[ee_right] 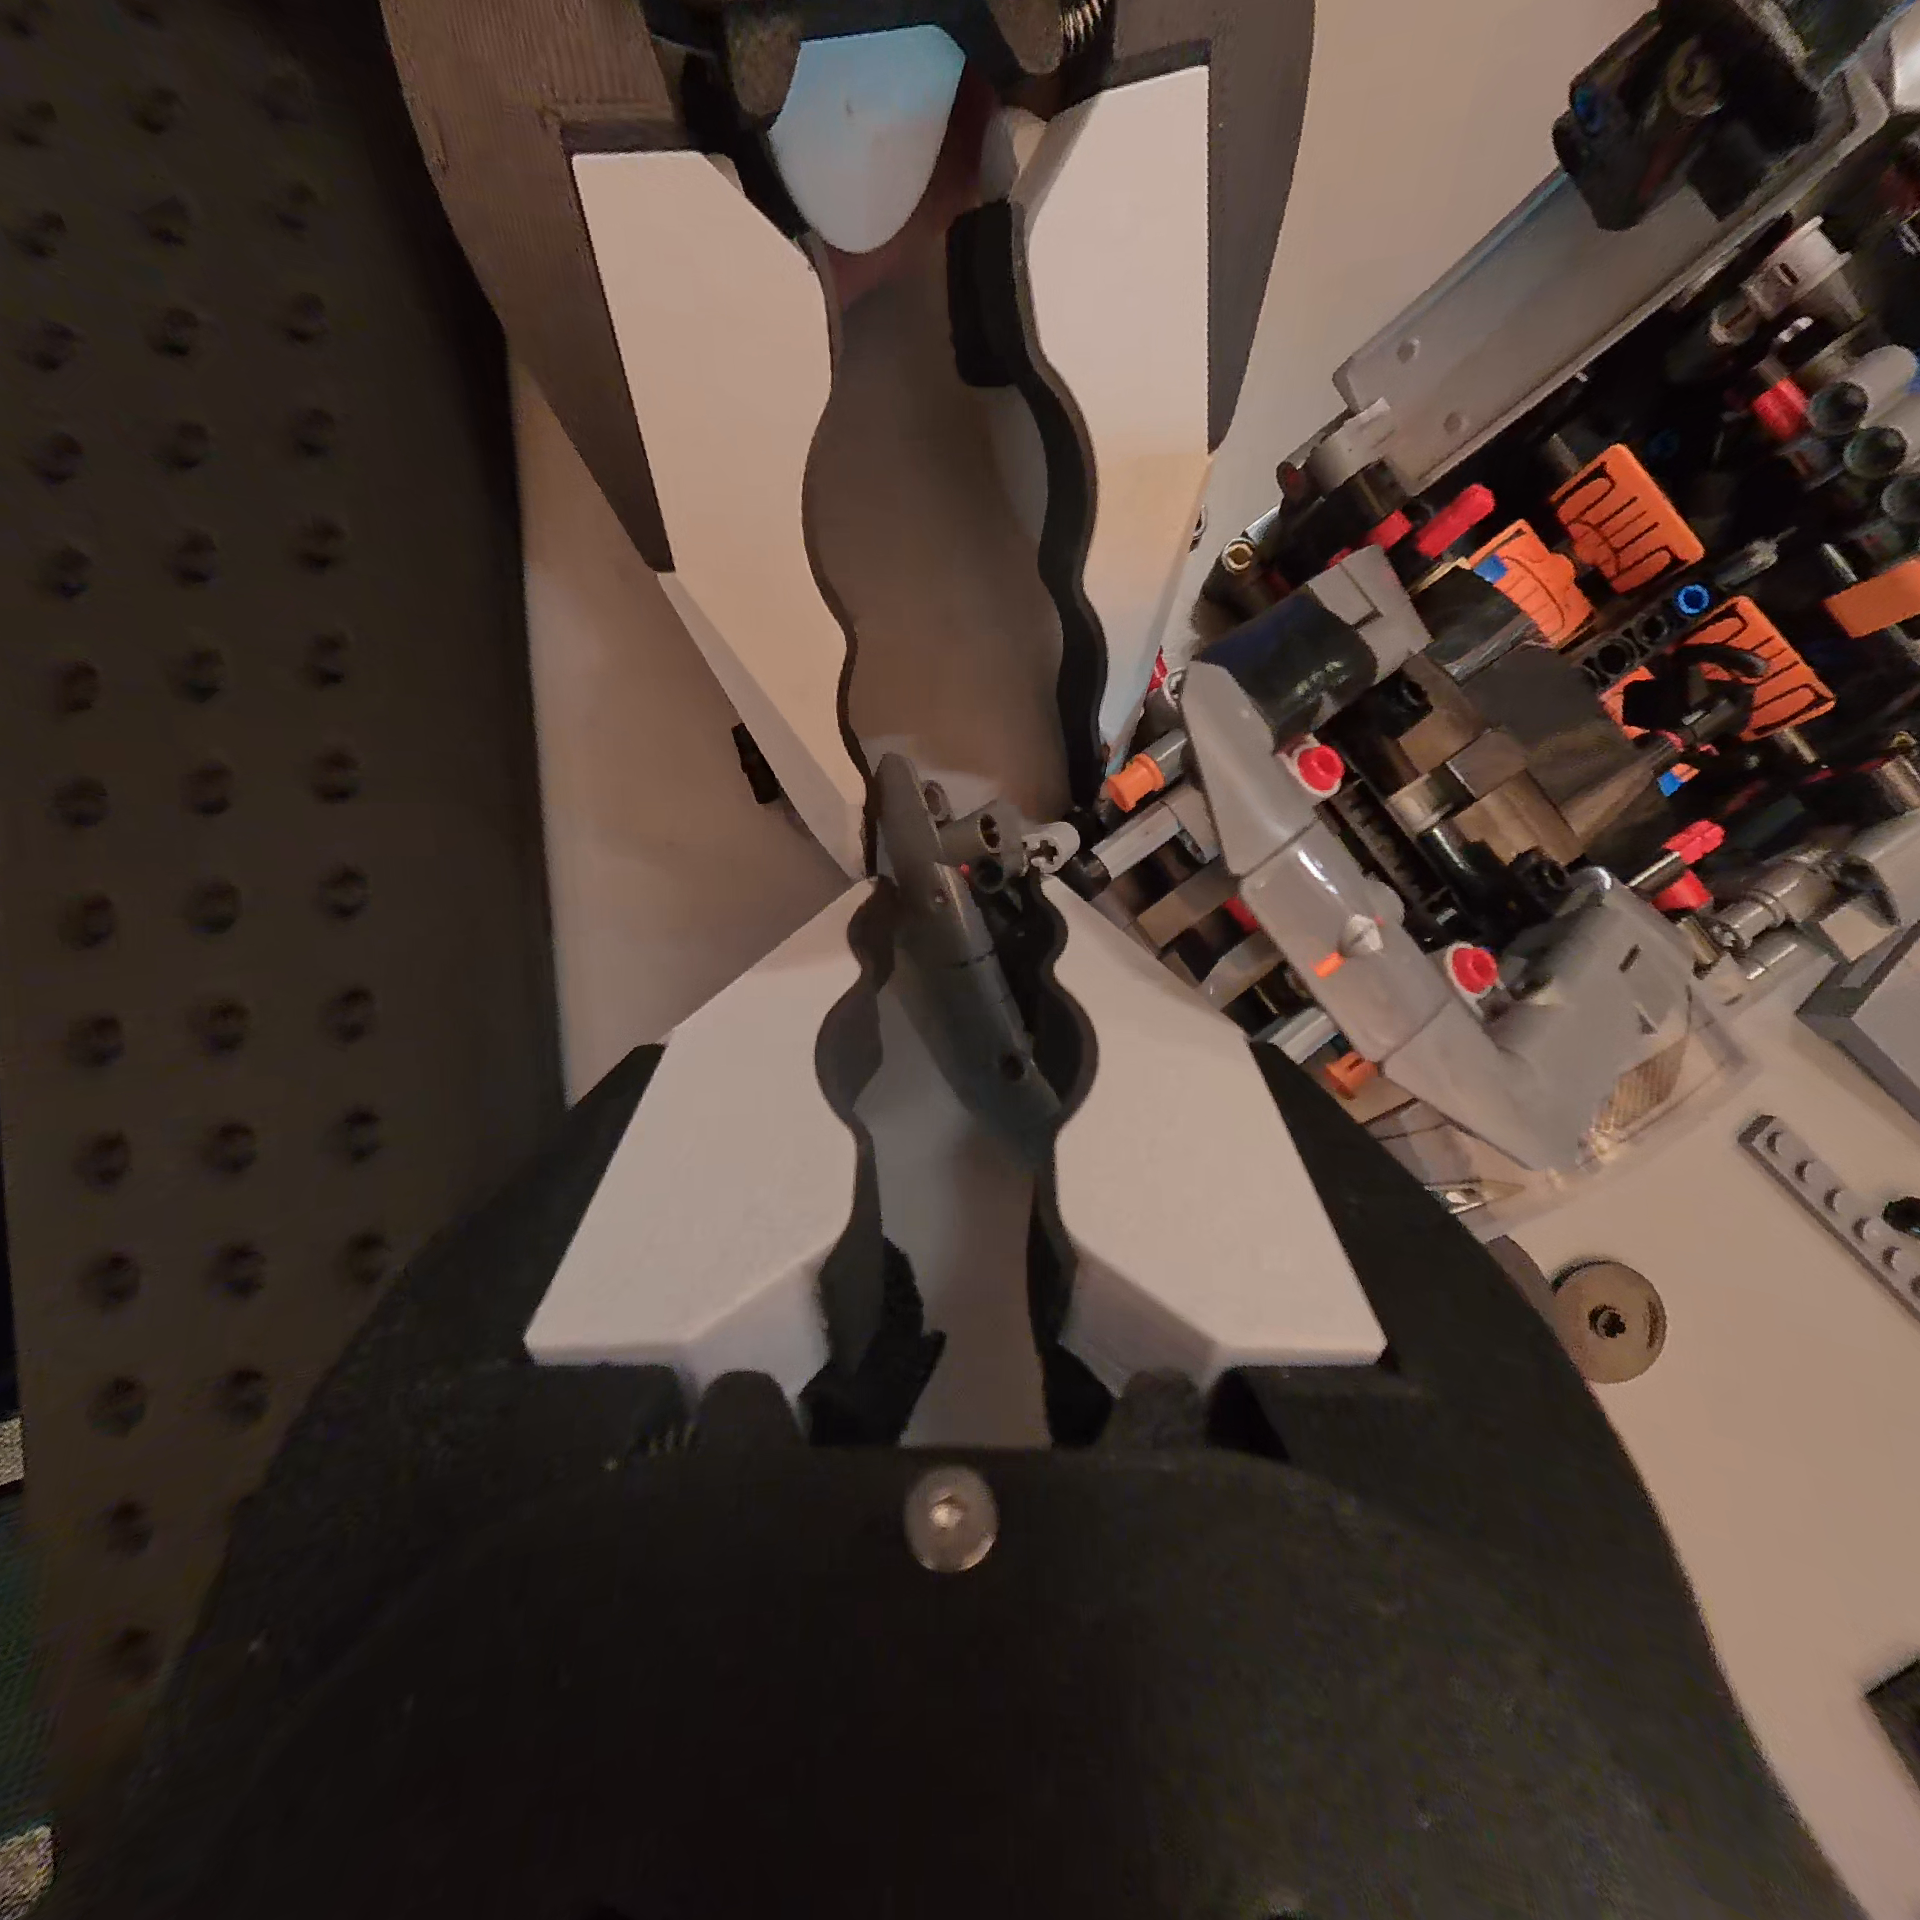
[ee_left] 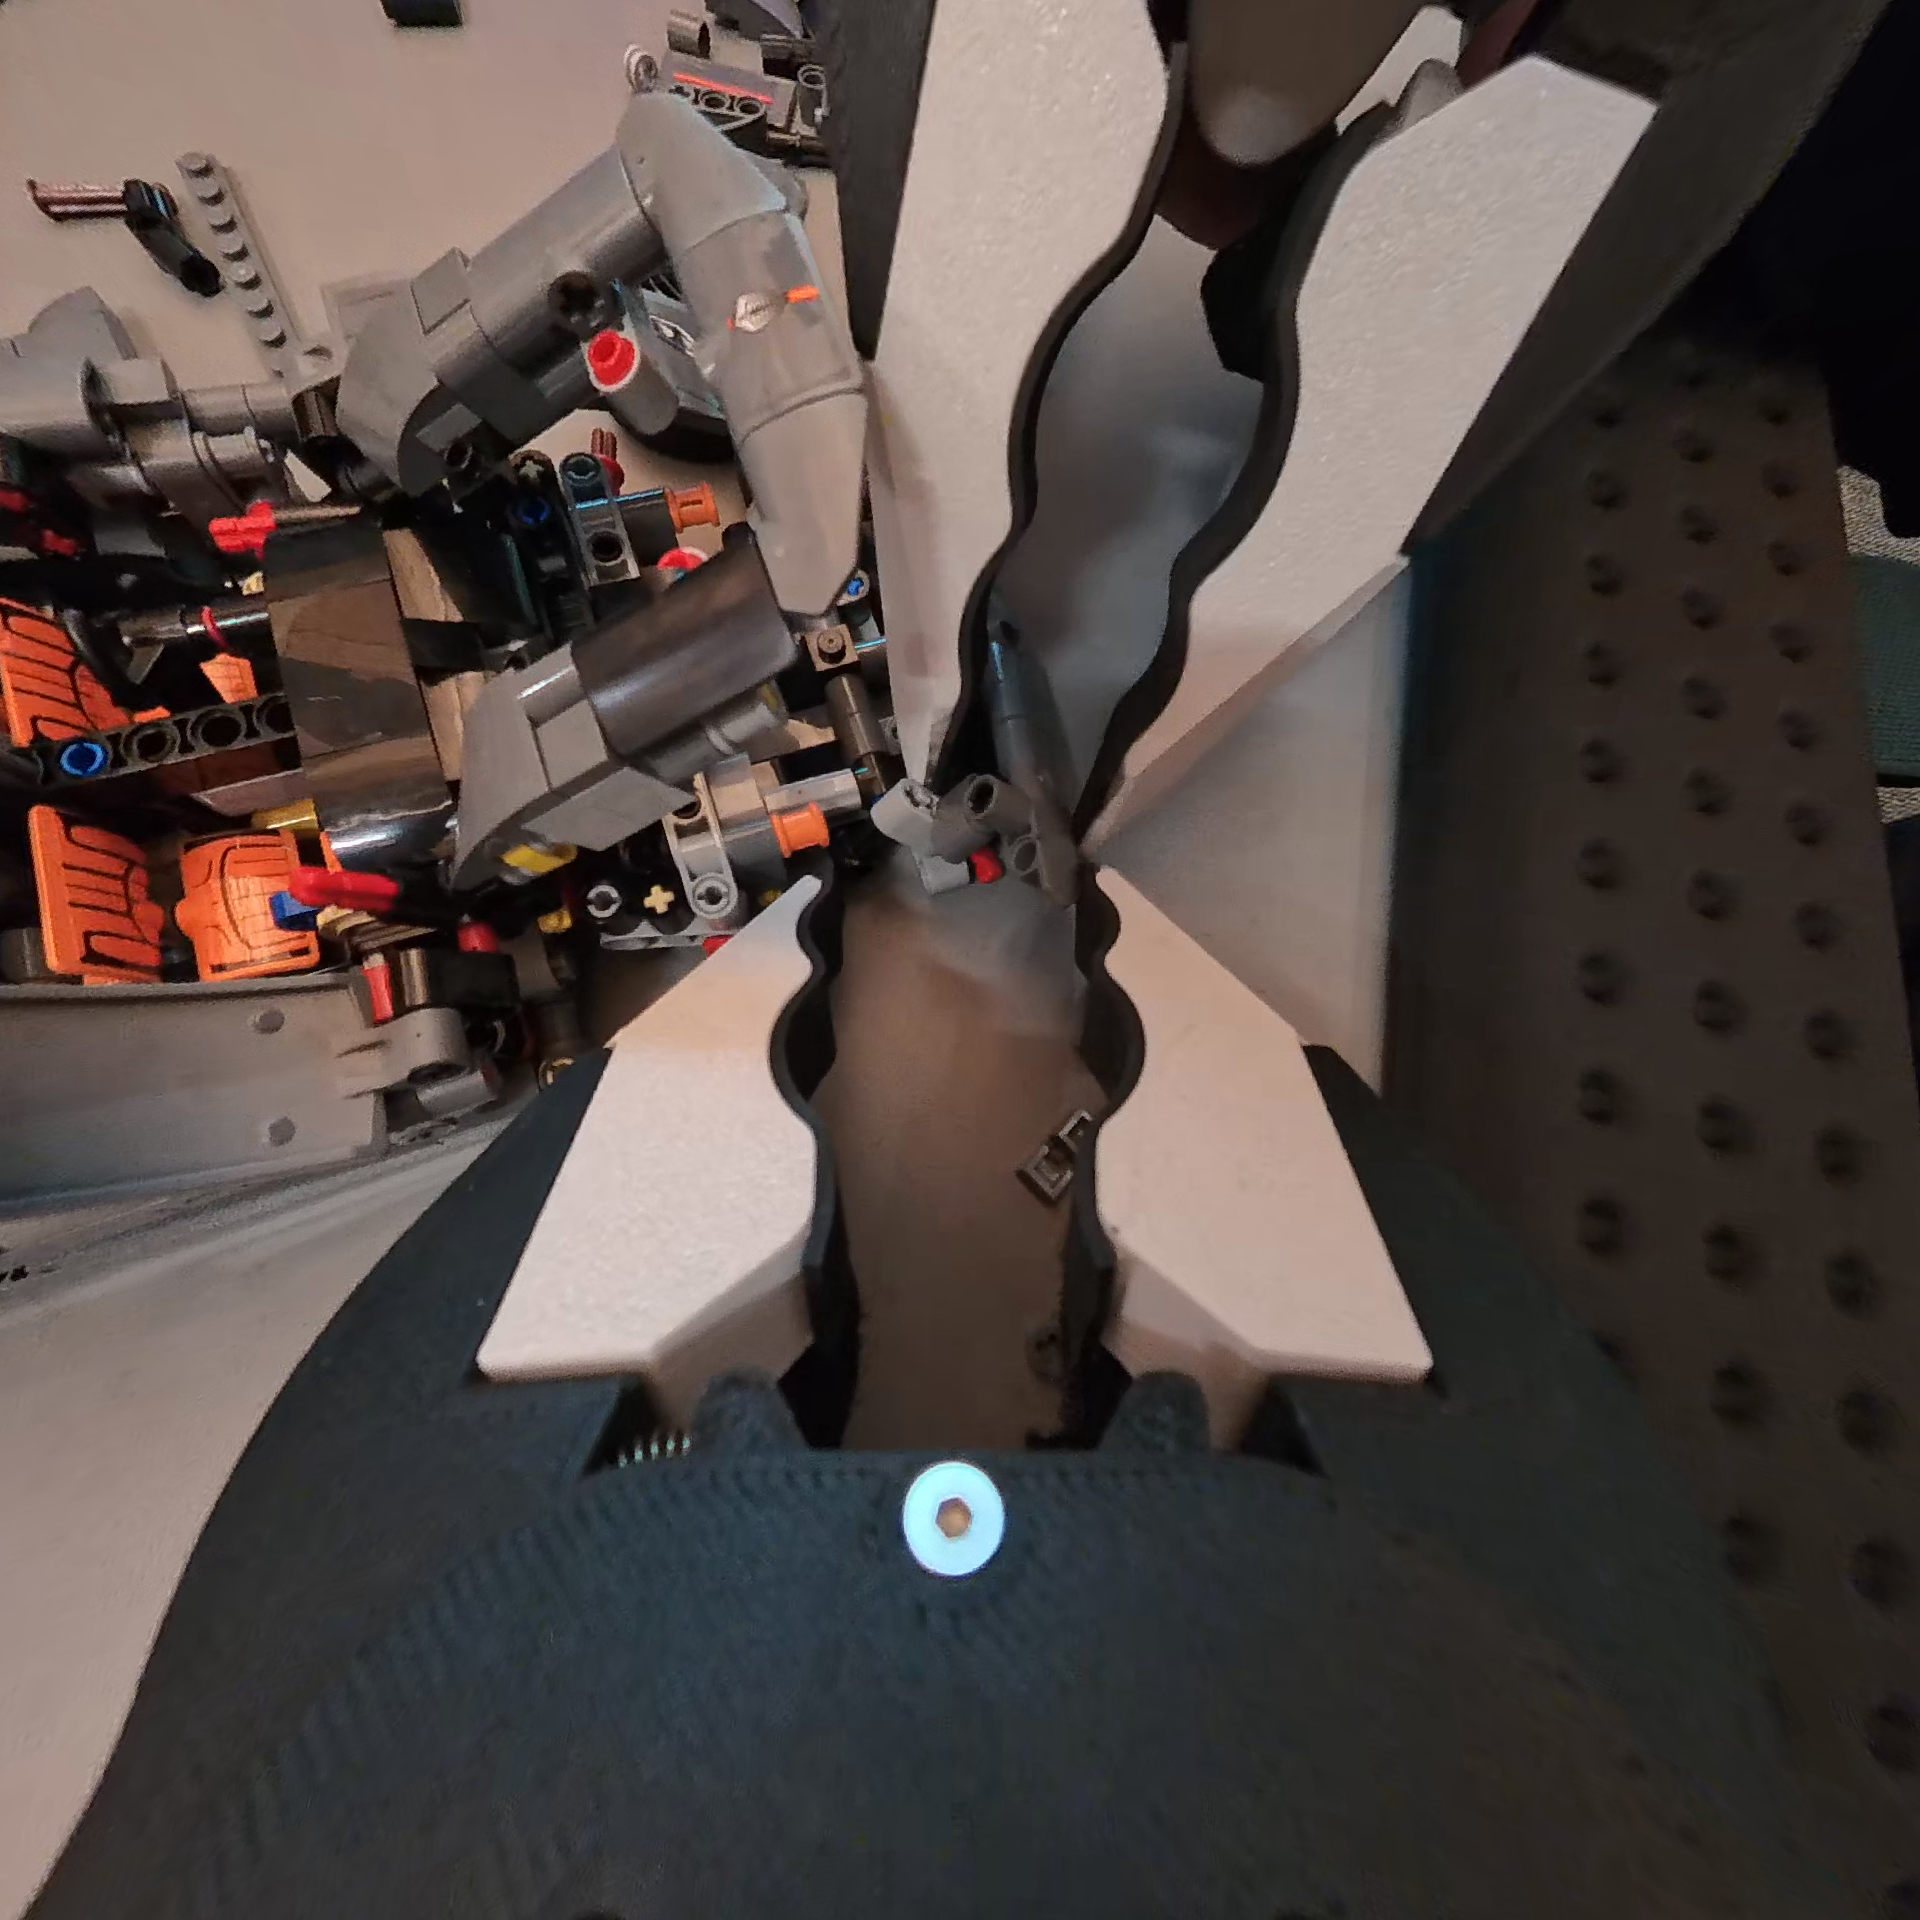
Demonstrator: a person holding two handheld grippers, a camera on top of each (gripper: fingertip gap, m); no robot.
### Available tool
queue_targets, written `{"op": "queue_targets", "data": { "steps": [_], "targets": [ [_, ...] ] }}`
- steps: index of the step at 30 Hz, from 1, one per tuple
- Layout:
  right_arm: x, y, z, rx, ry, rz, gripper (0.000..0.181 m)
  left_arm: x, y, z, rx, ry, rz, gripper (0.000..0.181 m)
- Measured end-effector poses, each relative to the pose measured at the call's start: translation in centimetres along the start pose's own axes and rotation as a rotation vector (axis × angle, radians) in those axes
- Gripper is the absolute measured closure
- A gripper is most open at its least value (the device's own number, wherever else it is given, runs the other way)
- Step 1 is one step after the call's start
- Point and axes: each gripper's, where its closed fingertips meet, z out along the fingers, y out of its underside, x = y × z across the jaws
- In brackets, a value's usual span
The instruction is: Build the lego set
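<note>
My right gripper (ee_right: 961,904) is shut on a dark grey curved panel (ee_right: 966,997), which also shows in the left wrist view (ee_left: 1013,696). A small cluster of grey connectors with a red pin (ee_right: 997,831) sticks out of the panel's end. My left gripper (ee_left: 956,883) meets it tip to tip. Its jaws stand narrowly apart, one at each side of the connector cluster (ee_left: 971,805). The large grey, black and orange lego model (ee_left: 623,675) lies on the white table just beside both grippers, and it also shows in the right wrist view (ee_right: 1455,831).
A long grey studded plate (ee_left: 234,260) and a black pin piece (ee_left: 166,229) lie loose beyond the model. A small dark grey frame piece (ee_left: 1055,1153) lies on the table under my left gripper. A dark round disc (ee_right: 1605,1320) sits near the plate (ee_right: 1839,1205). My left and right fingertips are right by each other. From either gripper's tips it is about 15 cm to the dark round disc (ee_right: 1605,1320).
</note>
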Motion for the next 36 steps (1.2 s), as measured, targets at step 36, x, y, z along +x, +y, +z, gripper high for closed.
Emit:
{"op": "queue_targets", "data": {
  "steps": [36],
  "targets": [
    [0.0,0.2,-0.3,0.011,-0.009,0.011,0.162,0.6,-1.0,-0.7,0.01,-0.166,0.298,0.16]
  ]
}}
